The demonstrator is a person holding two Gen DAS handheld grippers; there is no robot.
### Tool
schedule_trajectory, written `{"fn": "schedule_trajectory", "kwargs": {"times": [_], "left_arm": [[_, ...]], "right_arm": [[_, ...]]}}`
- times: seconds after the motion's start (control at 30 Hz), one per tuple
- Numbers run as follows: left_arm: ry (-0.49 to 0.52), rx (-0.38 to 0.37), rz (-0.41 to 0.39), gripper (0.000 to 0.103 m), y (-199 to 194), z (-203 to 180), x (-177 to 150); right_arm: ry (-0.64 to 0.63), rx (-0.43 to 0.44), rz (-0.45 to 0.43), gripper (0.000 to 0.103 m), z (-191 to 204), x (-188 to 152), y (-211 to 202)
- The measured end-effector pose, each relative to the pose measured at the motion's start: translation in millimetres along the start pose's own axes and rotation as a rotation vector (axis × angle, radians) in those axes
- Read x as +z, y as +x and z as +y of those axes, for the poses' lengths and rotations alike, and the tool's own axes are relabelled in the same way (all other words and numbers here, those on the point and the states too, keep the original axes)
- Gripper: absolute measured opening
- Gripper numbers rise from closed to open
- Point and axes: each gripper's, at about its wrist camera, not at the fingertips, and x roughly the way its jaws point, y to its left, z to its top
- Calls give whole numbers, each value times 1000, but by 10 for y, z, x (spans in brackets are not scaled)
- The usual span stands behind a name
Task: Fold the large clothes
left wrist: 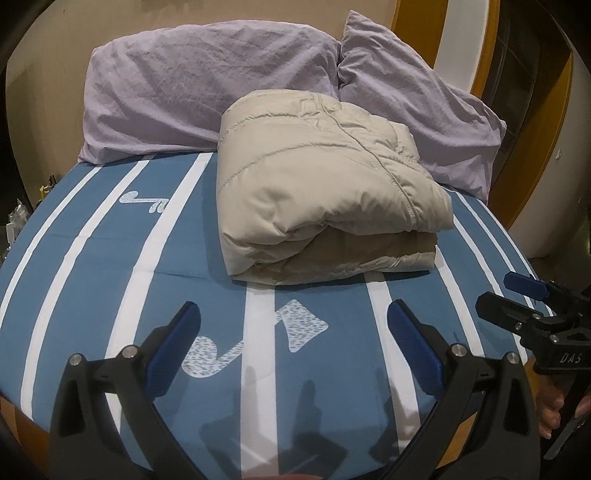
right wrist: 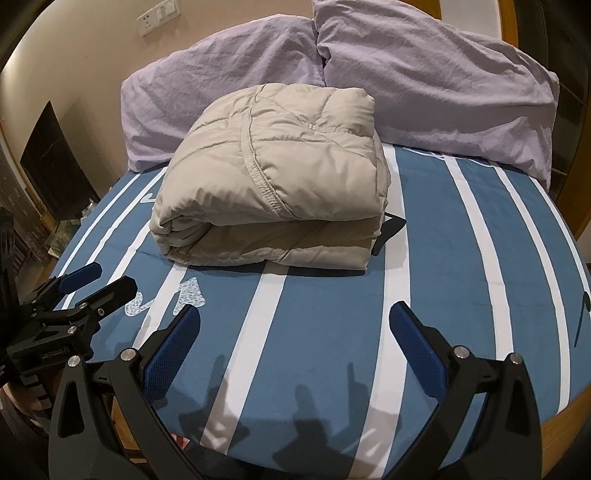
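A beige quilted jacket (left wrist: 325, 192) lies folded into a thick bundle on the blue and white striped bed sheet (left wrist: 92, 258), close to the pillows. It also shows in the right wrist view (right wrist: 273, 177). My left gripper (left wrist: 293, 317) is open and empty, held over the sheet in front of the bundle. My right gripper (right wrist: 295, 321) is open and empty too, likewise short of the bundle. In the left wrist view the right gripper (left wrist: 506, 291) shows at the right edge; in the right wrist view the left gripper (right wrist: 99, 282) shows at the left edge.
Two lilac pillows (left wrist: 207, 85) (right wrist: 436, 77) lean against the wall behind the jacket. The bed has a wooden frame (right wrist: 561, 443). A dark cabinet (right wrist: 48, 162) and clutter stand left of the bed. A wall socket (right wrist: 149, 22) is above the pillows.
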Motion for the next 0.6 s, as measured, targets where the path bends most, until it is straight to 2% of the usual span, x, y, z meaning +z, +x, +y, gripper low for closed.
{"fn": "schedule_trajectory", "kwargs": {"times": [0.6], "left_arm": [[-7, -33, 3, 101, 3, -35, 1]], "right_arm": [[11, 2, 8, 102, -18, -8, 18]]}}
